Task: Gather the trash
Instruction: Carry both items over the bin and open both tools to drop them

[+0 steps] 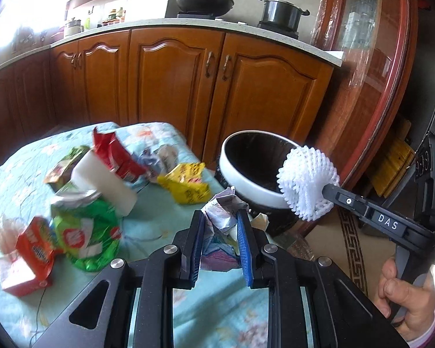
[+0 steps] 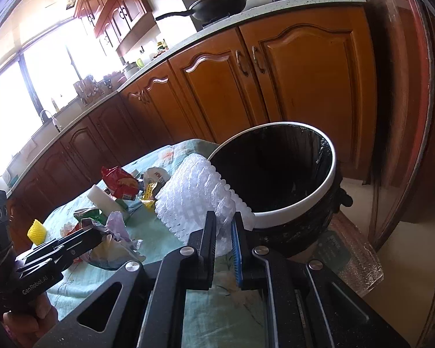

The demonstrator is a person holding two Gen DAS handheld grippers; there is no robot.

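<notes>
My left gripper (image 1: pixel 221 217) is shut on a crumpled paper wad (image 1: pixel 221 207) above the table's right edge, beside the bin. My right gripper (image 2: pixel 224 217) is shut on a white foam fruit net (image 2: pixel 195 195) and holds it at the near rim of the bin (image 2: pixel 293 213), a black-lined bin with a white rim. In the left wrist view the net (image 1: pixel 307 181) hangs at the bin's (image 1: pixel 246 185) right rim. More trash lies on the table: a yellow wrapper (image 1: pixel 187 184), a red packet (image 1: pixel 117 155), a green bag (image 1: pixel 87 236), an orange carton (image 1: pixel 29 256), a white foam block (image 1: pixel 104 185).
The table has a light blue floral cloth (image 1: pixel 159 223). A yellow foam net (image 2: pixel 37 231) lies at its far left in the right wrist view. Wooden kitchen cabinets (image 1: pixel 174 87) stand behind, with a wok (image 1: pixel 201 0) and a pot (image 1: pixel 281 13) on the counter. A wooden glass door (image 1: pixel 371 72) stands at right.
</notes>
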